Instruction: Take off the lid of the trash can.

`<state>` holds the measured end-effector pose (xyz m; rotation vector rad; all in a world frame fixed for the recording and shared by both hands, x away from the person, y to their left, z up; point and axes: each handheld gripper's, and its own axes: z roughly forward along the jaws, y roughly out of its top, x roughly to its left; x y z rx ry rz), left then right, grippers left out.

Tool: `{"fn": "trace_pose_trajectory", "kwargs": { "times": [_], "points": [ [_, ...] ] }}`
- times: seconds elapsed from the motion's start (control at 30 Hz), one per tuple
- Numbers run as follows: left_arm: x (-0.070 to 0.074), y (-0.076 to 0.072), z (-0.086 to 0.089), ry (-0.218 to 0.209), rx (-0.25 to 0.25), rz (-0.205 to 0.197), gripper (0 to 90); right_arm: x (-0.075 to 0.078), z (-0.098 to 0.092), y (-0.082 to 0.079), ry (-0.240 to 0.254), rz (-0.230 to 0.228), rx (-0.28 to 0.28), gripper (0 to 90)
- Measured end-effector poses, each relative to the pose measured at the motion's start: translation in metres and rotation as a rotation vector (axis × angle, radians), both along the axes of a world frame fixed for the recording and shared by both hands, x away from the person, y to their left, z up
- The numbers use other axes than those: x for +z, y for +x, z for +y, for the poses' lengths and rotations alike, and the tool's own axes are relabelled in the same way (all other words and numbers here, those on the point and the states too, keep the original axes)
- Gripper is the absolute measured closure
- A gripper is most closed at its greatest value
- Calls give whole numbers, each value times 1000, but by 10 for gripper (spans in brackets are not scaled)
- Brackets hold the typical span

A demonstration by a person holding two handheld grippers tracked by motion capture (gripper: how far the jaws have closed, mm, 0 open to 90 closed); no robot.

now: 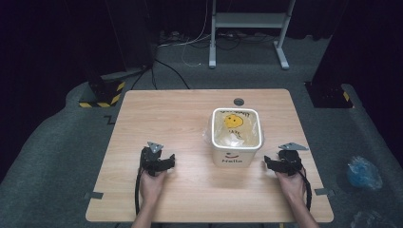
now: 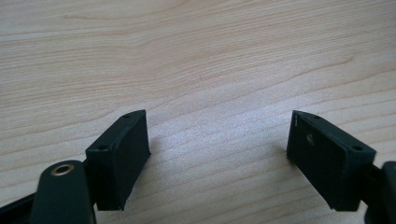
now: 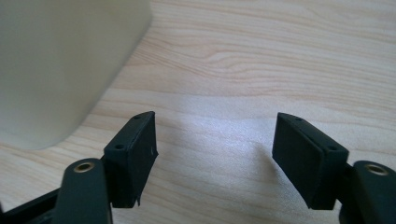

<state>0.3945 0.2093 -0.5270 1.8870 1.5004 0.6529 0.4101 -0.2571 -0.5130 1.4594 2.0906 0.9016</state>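
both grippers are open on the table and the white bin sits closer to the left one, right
Not quite: the white bin sits closer to the right gripper, as the high view shows. The rest holds: the left gripper and the right one are both open on the table.

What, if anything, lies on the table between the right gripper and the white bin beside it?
Nothing visible does. The right gripper rests open on the table, its fingers empty, and bare wood runs from them to the white bin, which stands close by without touching them.
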Motion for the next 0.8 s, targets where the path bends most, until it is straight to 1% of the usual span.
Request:
{"fn": "trace_pose_trajectory", "kwargs": {
  "times": [0.13, 0.2, 0.3, 0.33, 0.37, 0.43, 0.5, 0.53, 0.57, 0.7, 0.8],
  "points": [
    [0, 0, 0, 0, 0, 1, 211, 5, 1, -3, 10, -23, 14, 350],
    [0, 0, 0, 0, -1, 0, 211, 7, 1, -4, 4, -30, 23, 362],
    [0, 0, 0, 1, -1, 1, 211, 10, 0, -6, 11, -30, 24, 378],
    [0, 0, 0, 0, -1, 0, 211, 13, -1, -7, 29, -33, 22, 400],
    [0, 0, 0, 0, -1, 0, 211, 15, -2, -7, 34, -36, 21, 407],
    [0, 0, 0, -1, -1, 0, 211, 16, -3, -8, 42, -42, 23, 411],
    [0, 0, 0, -1, -1, 0, 211, 21, -4, -9, 65, -45, 24, 413],
    [0, 0, 0, -1, -1, 0, 211, 21, -4, -9, 65, -45, 24, 413],
    [0, 0, 0, -1, -1, 0, 211, 23, -5, -10, 77, -42, 29, 419],
    [0, 0, 0, -1, -1, 0, 211, 27, -7, -10, 94, -50, 34, 437],
    [0, 0, 0, -1, -1, 0, 212, 32, -9, -10, 117, -53, 38, 446]
  ]
}}
